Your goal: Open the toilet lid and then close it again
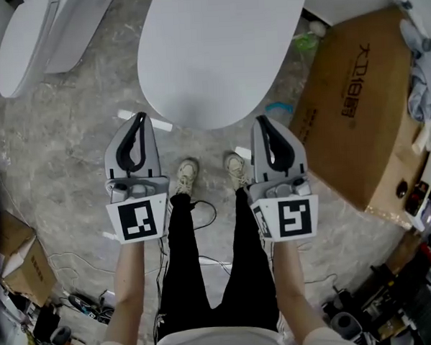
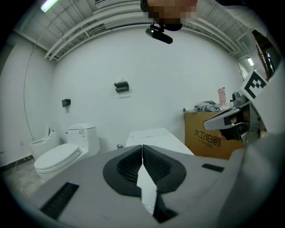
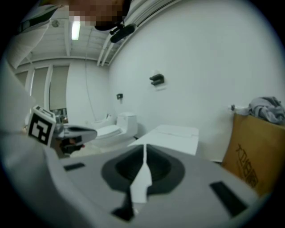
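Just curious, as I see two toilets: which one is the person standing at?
The toilet next to the cardboard box, straight ahead of the person's shoes. The other toilet stands off to the left.

Grey marbled floor (image 1: 64, 162) — on it a white toilet (image 1: 216, 53), a second toilet (image 1: 28, 41) left, a cardboard box (image 1: 357, 117) right, loose cables (image 1: 69, 264).
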Tool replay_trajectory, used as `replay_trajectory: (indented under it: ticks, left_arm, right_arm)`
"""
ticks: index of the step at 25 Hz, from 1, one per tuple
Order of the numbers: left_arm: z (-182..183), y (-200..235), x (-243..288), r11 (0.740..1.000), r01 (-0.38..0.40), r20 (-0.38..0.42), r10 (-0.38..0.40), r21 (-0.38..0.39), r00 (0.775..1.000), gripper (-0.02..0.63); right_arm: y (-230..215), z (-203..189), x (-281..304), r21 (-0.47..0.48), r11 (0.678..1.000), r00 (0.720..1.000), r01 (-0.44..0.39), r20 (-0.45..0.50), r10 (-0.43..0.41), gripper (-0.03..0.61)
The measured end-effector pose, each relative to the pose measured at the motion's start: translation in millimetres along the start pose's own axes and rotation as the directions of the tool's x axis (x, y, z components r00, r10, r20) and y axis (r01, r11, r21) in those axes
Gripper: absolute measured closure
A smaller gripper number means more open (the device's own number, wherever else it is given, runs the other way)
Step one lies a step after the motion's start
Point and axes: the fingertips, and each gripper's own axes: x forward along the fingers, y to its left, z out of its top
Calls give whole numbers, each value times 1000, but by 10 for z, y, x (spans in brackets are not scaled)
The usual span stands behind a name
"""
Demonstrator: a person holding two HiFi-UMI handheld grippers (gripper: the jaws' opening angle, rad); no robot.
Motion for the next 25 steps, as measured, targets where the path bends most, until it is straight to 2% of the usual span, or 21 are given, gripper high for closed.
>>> replay_trajectory:
  ticks: [3,7,8,9,12,15,21,25]
  left_arm:
    - [-115,-51,42,999,33,-29,-33,12,999,583]
    - [-236,-80,107,995,91,-56,-89,29,994,485]
    - [-278,-86,131,994,105,-62,-104,22,993,463]
    - [-326,-94,156,993,120,-69,-119,9,991,442]
    - [-518,-117,194,985,166,-100,-171,-47,980,365]
    - [-765,-153,208,975,220,-127,-222,-31,967,321]
    - [-1474,-337,201,955,296,-268,-285,0,920,290]
    - [-1821,-382,214,950,311,-335,-290,10,896,290]
  right_arm:
    - [44,-128,39,-26,1000,999,-18,-33,17,546]
    - [-9,-249,78,-74,996,995,-59,-90,52,534]
    - [-29,-295,96,-85,994,992,-73,-110,64,459]
    - [-47,-348,117,-91,992,988,-88,-131,75,413]
    - [-91,-520,172,-79,991,980,-111,-177,95,366]
    - [-89,-783,206,-82,989,967,-119,-235,97,336]
    - [-80,-1513,264,-4,995,938,-96,-334,89,333]
    - [-73,-1918,264,-55,993,900,-104,-431,70,333]
